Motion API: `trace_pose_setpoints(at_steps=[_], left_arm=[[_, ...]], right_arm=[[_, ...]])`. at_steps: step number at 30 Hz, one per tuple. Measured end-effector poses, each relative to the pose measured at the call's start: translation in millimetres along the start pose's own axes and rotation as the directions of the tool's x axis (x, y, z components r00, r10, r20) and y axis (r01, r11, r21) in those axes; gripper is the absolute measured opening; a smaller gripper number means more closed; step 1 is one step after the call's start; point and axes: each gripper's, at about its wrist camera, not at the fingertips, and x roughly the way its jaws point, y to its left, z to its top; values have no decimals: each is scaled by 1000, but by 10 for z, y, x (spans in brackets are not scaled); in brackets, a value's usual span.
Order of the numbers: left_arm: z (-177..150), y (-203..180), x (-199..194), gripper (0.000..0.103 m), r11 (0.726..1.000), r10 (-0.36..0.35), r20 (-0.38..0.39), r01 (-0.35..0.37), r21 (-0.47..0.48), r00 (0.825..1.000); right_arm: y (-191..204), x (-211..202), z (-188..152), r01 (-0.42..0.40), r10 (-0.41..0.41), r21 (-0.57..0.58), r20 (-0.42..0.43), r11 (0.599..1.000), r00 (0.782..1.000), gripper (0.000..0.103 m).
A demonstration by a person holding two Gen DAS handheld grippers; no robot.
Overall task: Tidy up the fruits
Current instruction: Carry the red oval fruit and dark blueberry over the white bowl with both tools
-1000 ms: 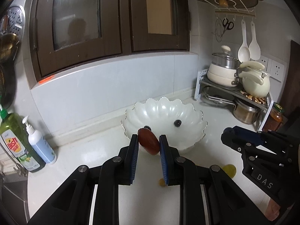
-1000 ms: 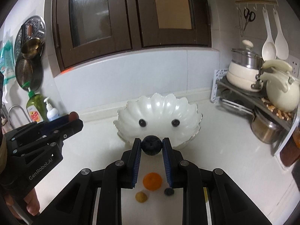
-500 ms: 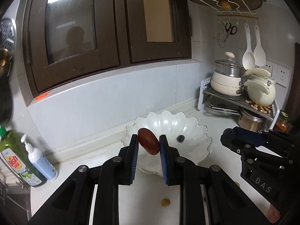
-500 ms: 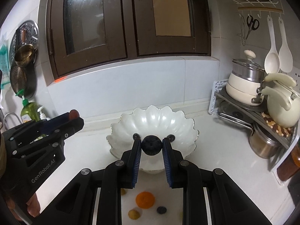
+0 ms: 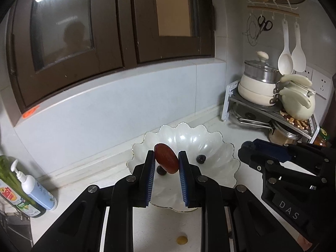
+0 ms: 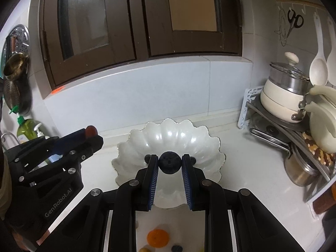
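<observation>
Left gripper (image 5: 166, 160) pinches a red date (image 5: 166, 160) between its blue pads, held over the near part of the white scalloped bowl (image 5: 222, 163). Right gripper (image 6: 169, 162) pinches a dark blueberry (image 6: 169, 162) above the same bowl. Two blueberries (image 5: 200, 158) lie inside the bowl. An orange (image 6: 157, 238) sits on the counter (image 6: 241, 157) below.

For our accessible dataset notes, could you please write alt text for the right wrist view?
The right gripper holds a dark blueberry over a white scalloped bowl on a kitchen counter. The left gripper, at left, grips a red fruit; an orange fruit lies below.
</observation>
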Motion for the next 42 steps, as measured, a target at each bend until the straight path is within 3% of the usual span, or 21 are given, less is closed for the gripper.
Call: trace_pose_setpoints(at_steps=[10, 21, 30, 42], left_arm=[[134, 40, 423, 23, 1000, -5, -85, 4, -13, 996], [164, 78, 899, 23, 1000, -9, -213, 3, -27, 977], [79, 98, 1189, 23, 999, -5, -292, -7, -39, 956], [-121, 88, 1597, 23, 999, -10, -406, -5, -36, 914]], right_arm=[[-92, 408, 154, 13, -16, -25, -93, 1000, 996, 24], [-164, 879, 220, 24, -31, -37, -208, 999, 978, 24], [-211, 1180, 169, 28, -37, -38, -285, 999, 958, 24], [-287, 1540, 15, 22, -33, -34, -393, 999, 919, 24]])
